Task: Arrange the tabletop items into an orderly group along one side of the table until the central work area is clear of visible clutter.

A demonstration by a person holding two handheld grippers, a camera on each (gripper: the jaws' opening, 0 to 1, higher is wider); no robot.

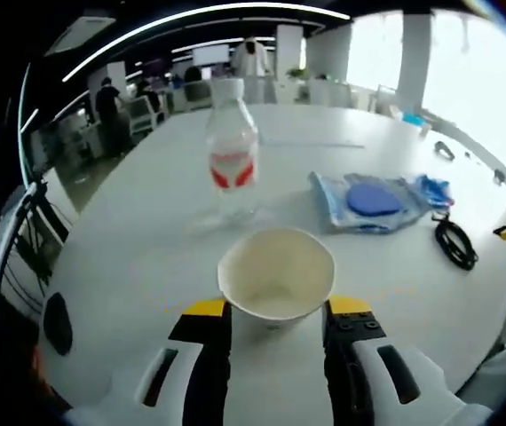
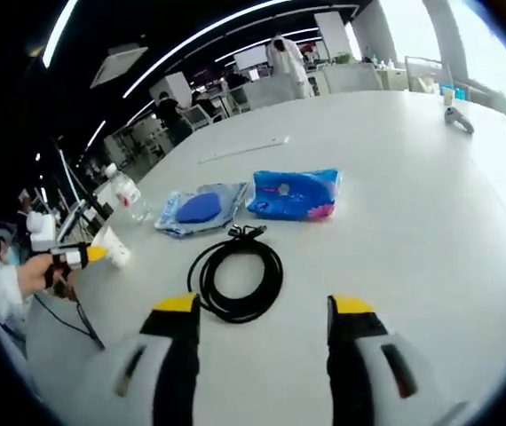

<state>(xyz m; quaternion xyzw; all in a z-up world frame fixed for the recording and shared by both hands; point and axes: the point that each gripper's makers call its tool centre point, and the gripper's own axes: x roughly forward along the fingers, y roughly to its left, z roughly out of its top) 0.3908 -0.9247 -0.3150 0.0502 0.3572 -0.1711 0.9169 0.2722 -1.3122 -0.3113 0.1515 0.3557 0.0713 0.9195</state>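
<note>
While the left gripper (image 1: pixel 276 312) has its yellow-tipped jaws on either side of a white paper cup (image 1: pixel 276 273), pressed against its walls and holding it upright on the white table (image 1: pixel 129 266), a clear plastic water bottle (image 1: pixel 232 146) with a red and white label stands upright just beyond the cup. To the right of the bottle in the left gripper view lies a clear bag (image 1: pixel 373 202) with a blue round thing inside, and nearer the table's edge sits a coiled black cable (image 1: pixel 455 242). From the right gripper view, the right gripper (image 2: pixel 265 312) hovers with its jaws wide apart and nothing between them, just short of the cable, which lies in a loose ring on the table. Beyond the cable lie the clear bag and, just beside it, a blue packet (image 2: pixel 294 194) with pink at one corner. At the far left of that view a hand (image 2: pixel 33 273) carries the left gripper with the cup, and the bottle stands close by.
</note>
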